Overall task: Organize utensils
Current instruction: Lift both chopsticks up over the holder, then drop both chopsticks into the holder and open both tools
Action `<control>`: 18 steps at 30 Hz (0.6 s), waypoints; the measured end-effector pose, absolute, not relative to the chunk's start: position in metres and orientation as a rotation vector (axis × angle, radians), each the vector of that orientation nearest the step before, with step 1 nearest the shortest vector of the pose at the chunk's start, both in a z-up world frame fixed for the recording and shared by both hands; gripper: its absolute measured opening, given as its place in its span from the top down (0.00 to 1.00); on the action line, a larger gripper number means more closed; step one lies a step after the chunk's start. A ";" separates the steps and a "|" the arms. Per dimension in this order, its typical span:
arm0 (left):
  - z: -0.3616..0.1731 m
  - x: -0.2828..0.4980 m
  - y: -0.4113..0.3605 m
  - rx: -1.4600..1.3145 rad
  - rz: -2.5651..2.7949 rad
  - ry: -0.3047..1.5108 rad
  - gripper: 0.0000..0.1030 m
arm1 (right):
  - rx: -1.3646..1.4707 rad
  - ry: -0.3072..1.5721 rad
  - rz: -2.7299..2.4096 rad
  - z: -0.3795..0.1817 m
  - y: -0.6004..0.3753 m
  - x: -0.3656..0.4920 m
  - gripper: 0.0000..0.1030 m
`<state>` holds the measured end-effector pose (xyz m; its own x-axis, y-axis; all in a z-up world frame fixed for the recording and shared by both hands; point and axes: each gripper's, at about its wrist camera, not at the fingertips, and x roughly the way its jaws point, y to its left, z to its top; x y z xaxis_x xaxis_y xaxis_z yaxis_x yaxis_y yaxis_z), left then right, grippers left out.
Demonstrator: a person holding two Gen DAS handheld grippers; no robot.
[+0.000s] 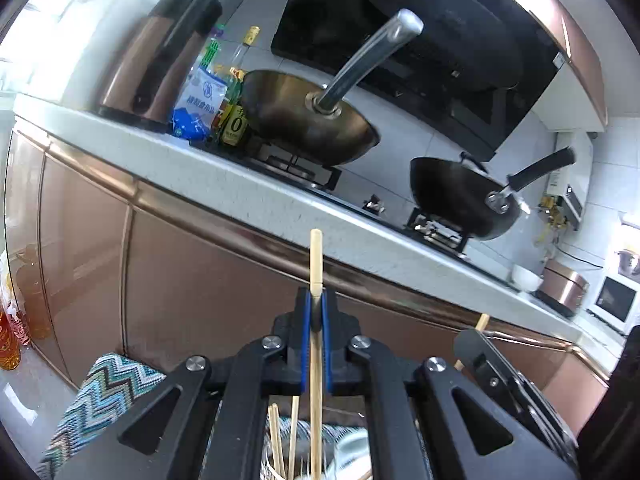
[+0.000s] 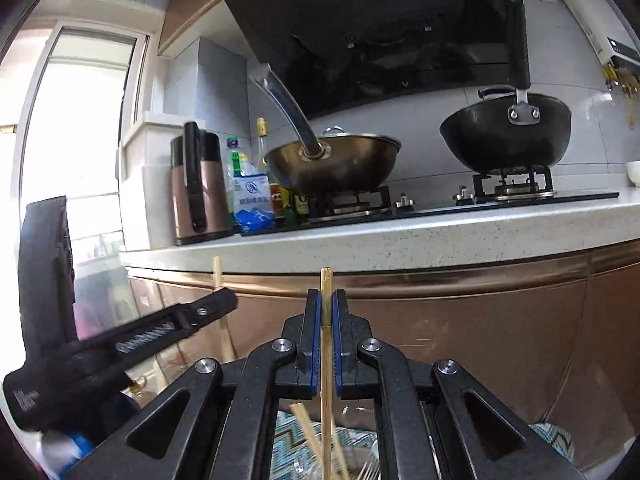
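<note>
- Left wrist view: the left gripper (image 1: 316,312) is clamped tight on a single pale wooden chopstick (image 1: 316,256), which stands upright between the blue pads (image 1: 306,320), its top well above the fingertips and its lower part running down out of view.
- The grip sits high on a long, thin, smooth stick; I judge it could pivot or slide between the pads if the hand swings, and its free lower end could knock the loose chopsticks (image 1: 276,436) below.
- At the right of this view the right gripper (image 1: 476,344) shows with another stick tip beside it; the two tools are near each other, so a collision looks possible.
- Right wrist view: the right gripper (image 2: 326,312) is likewise closed on one chopstick (image 2: 326,284), darker and yellower, with a ridged top, upright between its pads.
- The left gripper (image 2: 192,316) stands close at the left with its pale stick rising beside it.
- The two sticks look unalike, so pairing them may be a mismatch.
- More chopsticks (image 2: 308,432) lie low in the near part, over a zigzag-patterned cloth (image 2: 292,440); the countertop (image 2: 400,240) with its woks is far behind.
</note>
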<state>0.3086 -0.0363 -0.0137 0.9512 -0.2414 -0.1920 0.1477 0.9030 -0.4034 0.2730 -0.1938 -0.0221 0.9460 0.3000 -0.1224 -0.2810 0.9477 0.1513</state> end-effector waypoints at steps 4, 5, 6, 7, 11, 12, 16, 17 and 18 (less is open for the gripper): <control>-0.042 0.331 -0.048 -0.390 -0.169 0.237 0.95 | 0.134 0.155 0.281 -0.042 -0.197 0.291 0.95; -0.050 0.334 -0.050 -0.376 -0.155 0.231 0.95 | 0.132 0.159 0.276 -0.046 -0.197 0.293 0.95; -0.054 0.336 -0.051 -0.369 -0.145 0.228 0.95 | 0.128 0.166 0.272 -0.053 -0.197 0.295 0.95; -0.061 0.339 -0.052 -0.364 -0.137 0.228 0.95 | 0.126 0.171 0.272 -0.056 -0.197 0.296 0.95; -0.077 0.346 -0.052 -0.372 -0.127 0.257 0.95 | 0.121 0.197 0.274 -0.071 -0.195 0.300 0.95; -0.080 0.346 -0.052 -0.372 -0.125 0.260 0.95 | 0.121 0.204 0.274 -0.074 -0.195 0.300 0.95; -0.081 0.339 -0.046 -0.366 -0.130 0.274 0.93 | 0.131 0.222 0.267 -0.079 -0.196 0.297 0.86; -0.079 0.337 -0.044 -0.365 -0.132 0.274 0.89 | 0.134 0.221 0.264 -0.079 -0.197 0.295 0.75; -0.075 0.332 -0.041 -0.366 -0.133 0.270 0.84 | 0.137 0.216 0.257 -0.076 -0.198 0.291 0.70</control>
